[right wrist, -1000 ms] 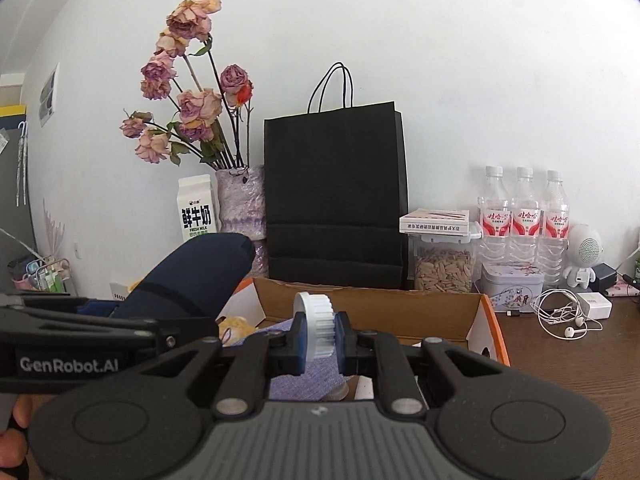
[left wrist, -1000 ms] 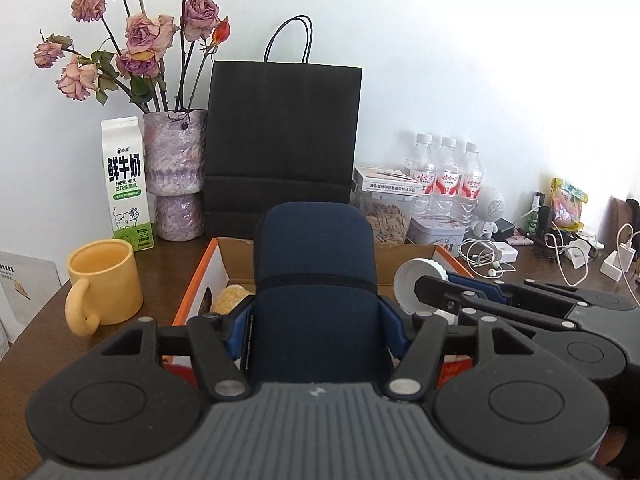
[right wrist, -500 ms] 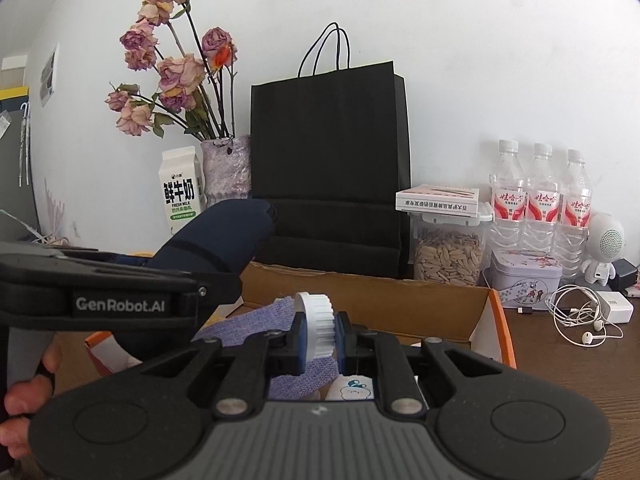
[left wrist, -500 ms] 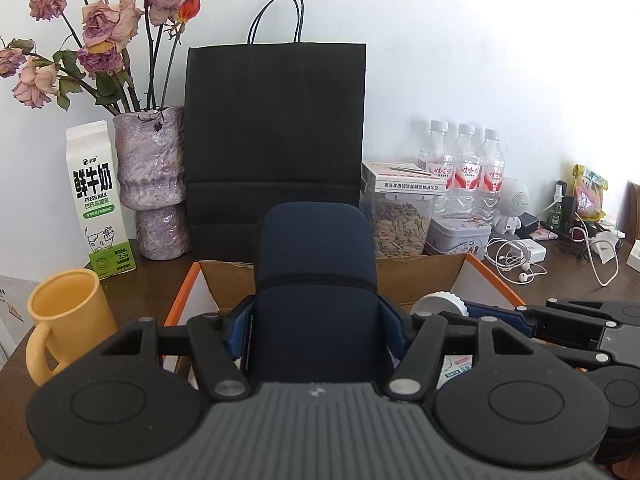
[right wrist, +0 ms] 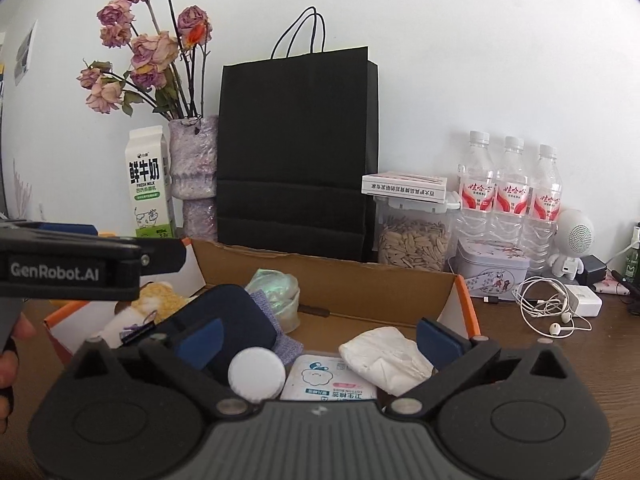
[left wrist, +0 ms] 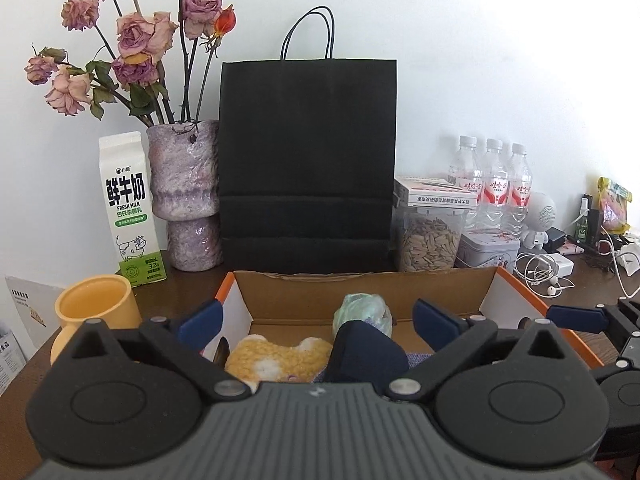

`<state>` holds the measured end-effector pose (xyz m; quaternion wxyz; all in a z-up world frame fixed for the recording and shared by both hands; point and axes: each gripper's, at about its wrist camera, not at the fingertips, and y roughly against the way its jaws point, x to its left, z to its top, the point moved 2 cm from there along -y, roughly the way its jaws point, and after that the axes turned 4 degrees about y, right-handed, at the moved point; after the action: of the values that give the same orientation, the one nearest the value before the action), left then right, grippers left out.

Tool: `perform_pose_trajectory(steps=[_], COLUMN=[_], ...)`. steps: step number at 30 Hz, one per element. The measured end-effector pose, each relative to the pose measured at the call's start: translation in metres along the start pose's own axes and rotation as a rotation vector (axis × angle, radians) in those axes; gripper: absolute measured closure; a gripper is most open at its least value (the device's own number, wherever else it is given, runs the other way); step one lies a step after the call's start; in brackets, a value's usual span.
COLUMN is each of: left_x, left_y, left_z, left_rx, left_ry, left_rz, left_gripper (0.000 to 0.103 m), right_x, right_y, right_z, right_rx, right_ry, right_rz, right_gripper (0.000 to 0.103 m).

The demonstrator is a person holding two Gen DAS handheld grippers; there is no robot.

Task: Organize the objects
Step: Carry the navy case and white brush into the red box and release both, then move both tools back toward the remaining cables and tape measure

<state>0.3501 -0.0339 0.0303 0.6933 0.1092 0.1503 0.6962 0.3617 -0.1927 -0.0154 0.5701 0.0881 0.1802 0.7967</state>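
An open cardboard box (left wrist: 360,286) with orange edges stands in front of me; it also shows in the right wrist view (right wrist: 360,280). A navy case (left wrist: 366,354) lies in it, seen too in the right wrist view (right wrist: 224,316). A white round lid (right wrist: 257,374) lies in the box beside the case. My left gripper (left wrist: 318,322) is open and empty above the case. My right gripper (right wrist: 318,338) is open and empty above the lid. The box also holds a yellow plush (left wrist: 276,358), a greenish bundle (right wrist: 276,286), a wipes pack (right wrist: 330,378) and a white cloth (right wrist: 386,354).
A black paper bag (left wrist: 308,164) stands behind the box. A vase of dried roses (left wrist: 184,196), a milk carton (left wrist: 130,208) and a yellow mug (left wrist: 94,312) are at the left. A seed jar (left wrist: 430,240), water bottles (left wrist: 492,188), a tin and cables are at the right.
My left gripper opened and let go of the navy case, which now lies in the box. My right gripper opened and let go of the white lid, which now lies in the box.
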Motion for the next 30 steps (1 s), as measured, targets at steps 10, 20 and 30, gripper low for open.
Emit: perform_pose_trajectory(steps=[10, 20, 30], left_x=[0.001, 0.006, 0.01], left_y=[0.002, 0.029, 0.061], left_z=[-0.004, -0.012, -0.034], left_rx=[0.003, -0.063, -0.065], left_ry=[0.008, 0.029, 0.016], left_rz=[-0.002, -0.063, -0.077], left_gripper=[0.0, 0.0, 0.0], right_x=[0.003, 0.008, 0.013], right_y=[0.002, 0.031, 0.063], right_z=[-0.001, -0.01, -0.03], right_rx=[0.001, -0.031, -0.007], right_ry=[0.004, 0.05, 0.089], right_rz=[0.003, 0.009, 0.013], right_gripper=[0.0, 0.0, 0.0])
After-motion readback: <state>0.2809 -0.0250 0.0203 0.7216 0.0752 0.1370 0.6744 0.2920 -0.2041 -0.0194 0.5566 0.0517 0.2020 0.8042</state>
